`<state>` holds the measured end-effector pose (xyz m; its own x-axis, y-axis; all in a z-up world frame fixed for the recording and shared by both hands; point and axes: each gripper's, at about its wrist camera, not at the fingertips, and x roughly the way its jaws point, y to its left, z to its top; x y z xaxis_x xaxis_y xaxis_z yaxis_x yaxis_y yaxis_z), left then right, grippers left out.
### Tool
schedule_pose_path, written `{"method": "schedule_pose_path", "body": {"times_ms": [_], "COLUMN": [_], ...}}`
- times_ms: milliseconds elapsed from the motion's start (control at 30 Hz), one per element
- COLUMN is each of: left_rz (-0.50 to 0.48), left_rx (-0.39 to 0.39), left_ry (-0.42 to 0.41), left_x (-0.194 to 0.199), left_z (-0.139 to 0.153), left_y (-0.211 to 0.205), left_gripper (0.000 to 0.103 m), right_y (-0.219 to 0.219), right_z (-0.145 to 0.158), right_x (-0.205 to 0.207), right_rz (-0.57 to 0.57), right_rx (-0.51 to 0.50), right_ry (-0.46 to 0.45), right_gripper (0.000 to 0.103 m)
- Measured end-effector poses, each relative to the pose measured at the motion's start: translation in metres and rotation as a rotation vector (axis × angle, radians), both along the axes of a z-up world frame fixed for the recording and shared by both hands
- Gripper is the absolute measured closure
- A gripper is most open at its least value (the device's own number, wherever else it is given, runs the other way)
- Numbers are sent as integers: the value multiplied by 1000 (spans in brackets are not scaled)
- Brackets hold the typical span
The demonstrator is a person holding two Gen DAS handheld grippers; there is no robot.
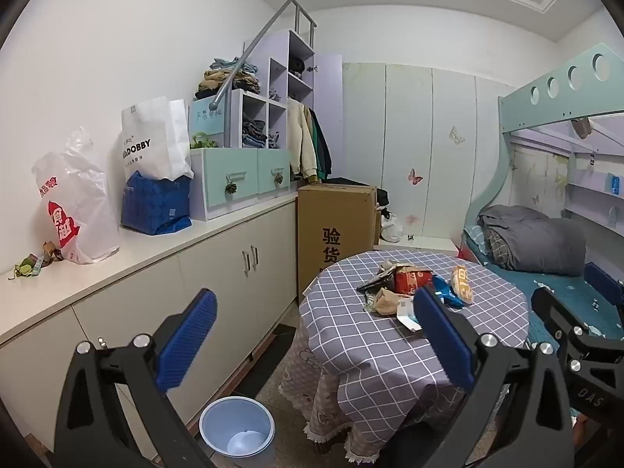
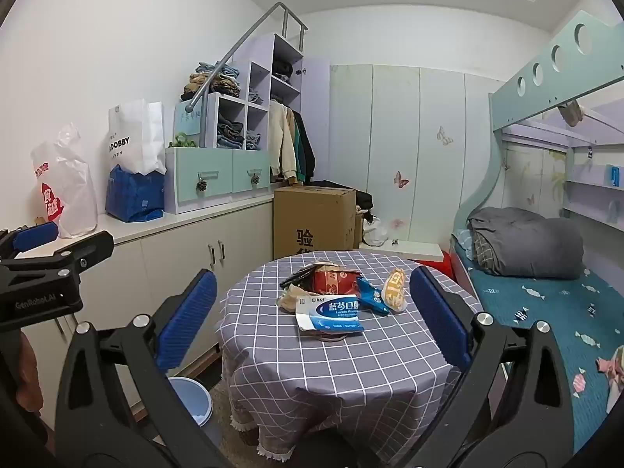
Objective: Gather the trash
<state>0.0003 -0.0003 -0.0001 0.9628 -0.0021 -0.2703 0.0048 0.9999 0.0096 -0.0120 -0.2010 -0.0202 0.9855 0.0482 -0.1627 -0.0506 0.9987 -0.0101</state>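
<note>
Trash (image 2: pixel 339 296) heaped mid-table (image 2: pixel 273 351), medicine box lengthwise sideways.

White cabinet (image 1: pixel 218 257) along left wall. On top: white plastic bag (image 1: pixel 76 210), blue bag (image 1: pixel 156 204), white paper bag (image 1: pixel 154 136) above it, drawer unit (image 1: pixel 241 179). Shelves (image 1: pixel 269 117) with folded clothes; jackets (image 1: pixel 308 144) hanging beside. Cardboard box (image 1: pixel 335 230) on floor. Bunk bed (image 2: pixel 546 292) at right, grey quilt (image 2: pixel 526 241) rolled on it.
</note>
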Motion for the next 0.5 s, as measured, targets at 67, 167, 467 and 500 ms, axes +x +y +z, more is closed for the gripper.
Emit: {"method": "schedule_pose_path", "body": {"times_ms": [67, 167, 467, 500], "left_rz": [-1, -1, -4, -4], "left_rx": [-1, -1, -1, -1], "left_ry": [0, -2, 2, 1], "left_x": [0, 0, -1, -1], "left_z": [0, 0, -3, -3], "left_y": [0, 0, 1, 1], "left_gripper": [4, 4, 4, 4], "right_y": [0, 0, 1, 1], "right_z": [0, 0, 0, 0], "right_x": [0, 0, 1, 1], "right_rz": [1, 4, 1, 1], "right_rx": [0, 1, -5, -6], "right_ry": [-2, -4, 0, -1], "right_gripper": [6, 6, 6, 6]}}
